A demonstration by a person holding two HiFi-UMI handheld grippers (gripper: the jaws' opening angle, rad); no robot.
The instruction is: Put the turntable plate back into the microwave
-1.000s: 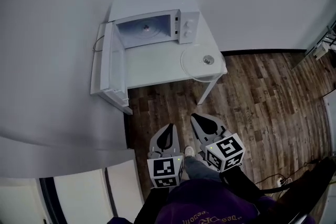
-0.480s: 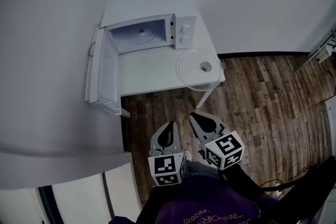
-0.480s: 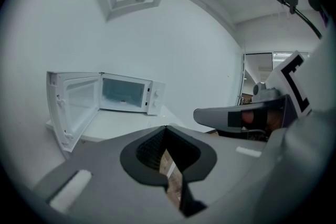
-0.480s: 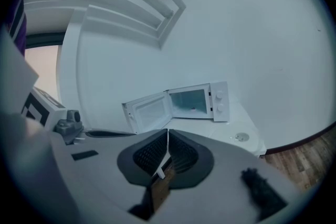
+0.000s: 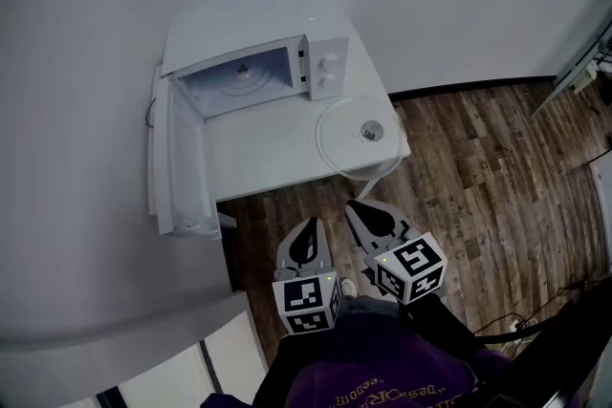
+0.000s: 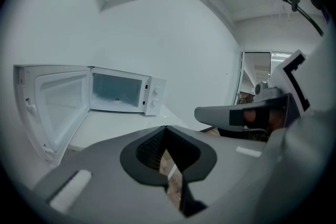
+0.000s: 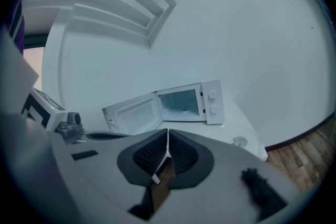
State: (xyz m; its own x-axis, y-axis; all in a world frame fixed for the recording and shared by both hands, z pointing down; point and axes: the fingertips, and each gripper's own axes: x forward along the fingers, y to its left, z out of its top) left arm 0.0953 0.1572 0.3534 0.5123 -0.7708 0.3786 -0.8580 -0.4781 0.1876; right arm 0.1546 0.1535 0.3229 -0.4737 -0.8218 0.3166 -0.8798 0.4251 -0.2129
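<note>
The white microwave (image 5: 251,64) stands on a white table (image 5: 277,153) with its door (image 5: 175,158) swung wide to the left and its cavity bare. The clear glass turntable plate (image 5: 356,137) lies flat on the table's right front corner, with a small round metal piece (image 5: 371,130) on it. My left gripper (image 5: 308,230) and right gripper (image 5: 361,209) hover side by side over the floor, short of the table, both shut and holding nothing. The left gripper view shows shut jaws (image 6: 166,128) pointing at the microwave (image 6: 118,94). In the right gripper view, the shut jaws (image 7: 167,132) face the microwave (image 7: 184,103) and plate (image 7: 239,141).
Dark wood floor (image 5: 478,177) spreads to the right of the table. White wall rises behind the microwave. A white counter edge (image 5: 124,330) runs along the lower left. Cables (image 5: 516,325) lie on the floor at lower right.
The table and microwave have drawn closer to both grippers as the person steps forward. Both jaws stay shut and hold nothing.
</note>
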